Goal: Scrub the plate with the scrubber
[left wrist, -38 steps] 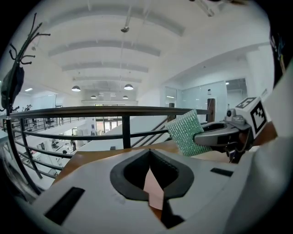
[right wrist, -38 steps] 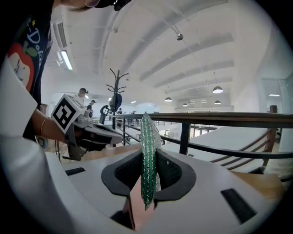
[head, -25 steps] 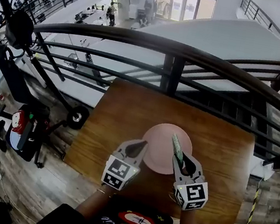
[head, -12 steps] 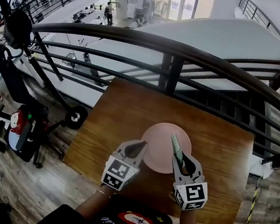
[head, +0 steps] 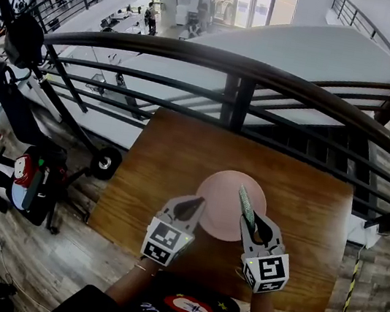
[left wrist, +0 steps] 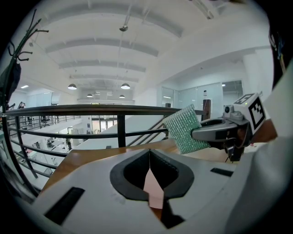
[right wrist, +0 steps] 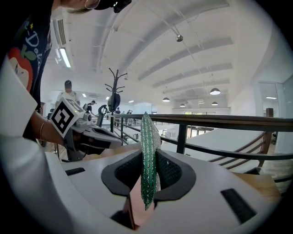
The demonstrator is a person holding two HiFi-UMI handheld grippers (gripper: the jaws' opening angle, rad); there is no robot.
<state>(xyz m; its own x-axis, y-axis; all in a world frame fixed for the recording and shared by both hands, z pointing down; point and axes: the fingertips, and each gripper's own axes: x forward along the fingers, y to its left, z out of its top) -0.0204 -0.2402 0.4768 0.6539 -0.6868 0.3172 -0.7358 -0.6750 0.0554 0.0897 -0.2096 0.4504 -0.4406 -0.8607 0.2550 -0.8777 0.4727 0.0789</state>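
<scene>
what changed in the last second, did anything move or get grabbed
Nothing visibly changed. The right gripper still holds the scrubber over the plate, and the left gripper stays shut and empty at the plate's left edge.

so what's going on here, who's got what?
A person holds two handheld tongs over a pink plate on a wooden table. The right tongs are shut on a green scrubber, held on edge over the plate's right side. The left tongs are shut on nothing, with the tips at the plate's left rim. Whether the scrubber touches the plate can't be told.
</scene>
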